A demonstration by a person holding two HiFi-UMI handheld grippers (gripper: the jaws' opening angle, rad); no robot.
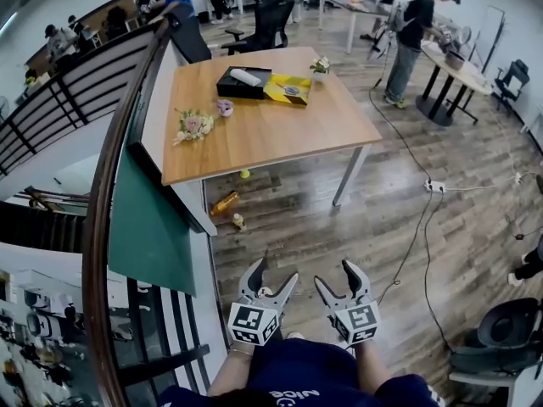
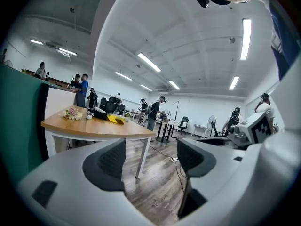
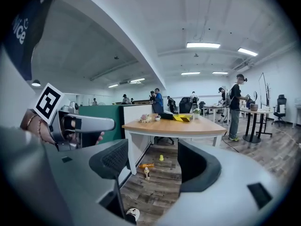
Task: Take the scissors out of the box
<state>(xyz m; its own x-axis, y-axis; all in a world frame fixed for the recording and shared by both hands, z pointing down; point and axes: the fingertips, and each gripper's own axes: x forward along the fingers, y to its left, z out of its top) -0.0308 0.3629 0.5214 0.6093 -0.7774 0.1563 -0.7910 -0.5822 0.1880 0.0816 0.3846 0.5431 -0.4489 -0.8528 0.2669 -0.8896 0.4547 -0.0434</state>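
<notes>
A black box (image 1: 242,83) lies at the far side of the wooden table (image 1: 263,134), with a white roll on it and a yellow-and-black packet (image 1: 287,90) beside it. No scissors show in any view. Both grippers hang over the floor, well short of the table, close to my body. My left gripper (image 1: 275,271) is open and holds nothing. My right gripper (image 1: 335,274) is open too, also with nothing in it. In the left gripper view the box (image 2: 96,113) sits far beyond the gripper (image 2: 150,161). The right gripper view shows the box (image 3: 165,116) equally distant past the gripper (image 3: 153,161).
On the table lie a flower bunch (image 1: 193,125), a small cup (image 1: 225,107) and a potted plant (image 1: 320,64). An orange bottle (image 1: 225,202) and a yellow ball (image 1: 244,174) lie under it. A curved railing (image 1: 102,185) runs at left. A person (image 1: 411,32) and cables (image 1: 434,186) are at right.
</notes>
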